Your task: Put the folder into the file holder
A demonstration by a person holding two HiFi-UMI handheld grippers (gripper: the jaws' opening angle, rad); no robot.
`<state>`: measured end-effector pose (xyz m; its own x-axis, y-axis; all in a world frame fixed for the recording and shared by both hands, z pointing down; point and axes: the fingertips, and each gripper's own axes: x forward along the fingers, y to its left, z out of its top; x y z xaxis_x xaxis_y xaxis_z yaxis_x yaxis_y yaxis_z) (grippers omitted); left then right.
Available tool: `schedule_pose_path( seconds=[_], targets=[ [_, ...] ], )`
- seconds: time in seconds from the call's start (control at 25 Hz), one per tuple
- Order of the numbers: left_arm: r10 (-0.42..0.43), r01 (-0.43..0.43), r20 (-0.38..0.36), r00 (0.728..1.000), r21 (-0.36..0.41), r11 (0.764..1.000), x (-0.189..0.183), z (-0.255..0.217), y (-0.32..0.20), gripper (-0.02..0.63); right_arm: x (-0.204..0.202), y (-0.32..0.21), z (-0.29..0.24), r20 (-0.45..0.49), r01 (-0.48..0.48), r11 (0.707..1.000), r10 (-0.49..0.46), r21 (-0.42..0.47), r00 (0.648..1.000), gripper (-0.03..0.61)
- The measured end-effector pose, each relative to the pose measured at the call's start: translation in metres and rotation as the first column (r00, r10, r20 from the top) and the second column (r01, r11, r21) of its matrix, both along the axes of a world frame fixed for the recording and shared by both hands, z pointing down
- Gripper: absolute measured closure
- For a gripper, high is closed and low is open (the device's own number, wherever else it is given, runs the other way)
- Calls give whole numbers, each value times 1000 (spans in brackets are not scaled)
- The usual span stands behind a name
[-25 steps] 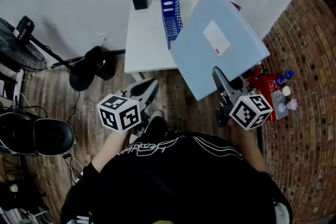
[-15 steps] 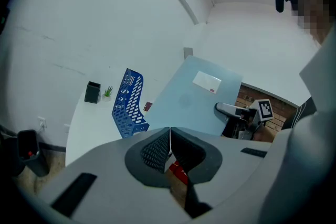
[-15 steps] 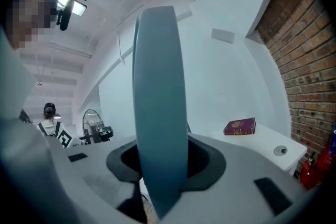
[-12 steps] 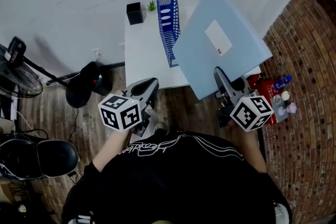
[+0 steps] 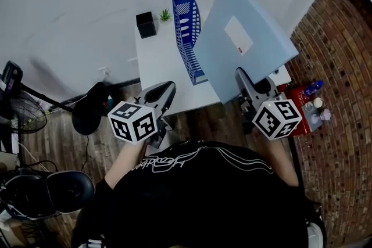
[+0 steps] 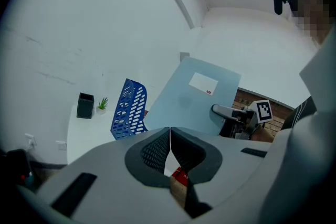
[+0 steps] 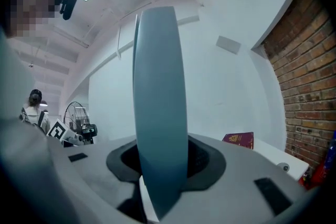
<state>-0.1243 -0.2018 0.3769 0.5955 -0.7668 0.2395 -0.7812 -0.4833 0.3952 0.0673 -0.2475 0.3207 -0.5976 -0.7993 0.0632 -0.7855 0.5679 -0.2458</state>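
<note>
A blue perforated file holder (image 5: 189, 38) stands upright on the white table (image 5: 160, 64), also visible in the left gripper view (image 6: 128, 110). My right gripper (image 5: 241, 81) is shut on the near edge of a large light-blue folder (image 5: 244, 46) with a white label. The folder tilts up over the table's right side, just right of the holder. In the right gripper view the folder (image 7: 157, 107) stands edge-on between the jaws of the right gripper (image 7: 160, 165). My left gripper (image 5: 161, 94) hovers at the table's near edge, shut and empty, its pads touching in the left gripper view (image 6: 170, 139).
A black pen cup (image 5: 146, 24) and a small plant (image 5: 165, 14) sit at the table's far left corner. A dark red booklet (image 7: 239, 139) lies on the table's right. A black stool (image 5: 93, 104) stands left of the table, with a red box with bottles (image 5: 305, 107) on the right.
Both grippers and the folder have advanced toward the table. The folder now hangs over its right side beside the holder, and the left gripper has reached the table's near edge.
</note>
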Motion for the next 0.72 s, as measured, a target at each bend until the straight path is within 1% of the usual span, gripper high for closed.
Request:
schedule_pose_path(
  seconds=[0.32, 0.48, 0.72],
  targets=[
    [17, -17, -7, 1000, 8, 1000, -30, 2, -24, 581, -31, -24, -1, -25, -25, 999, 25, 25, 999, 423],
    [25, -25, -15, 1000, 6, 1000, -40, 4, -37, 581, -43, -36, -3, -26, -33, 999, 34, 36, 999, 423],
    [45, -45, -11, 999, 7, 999, -50, 9, -55, 581, -57, -56, -2, -55, -62, 996, 66, 69, 996, 423]
  ],
)
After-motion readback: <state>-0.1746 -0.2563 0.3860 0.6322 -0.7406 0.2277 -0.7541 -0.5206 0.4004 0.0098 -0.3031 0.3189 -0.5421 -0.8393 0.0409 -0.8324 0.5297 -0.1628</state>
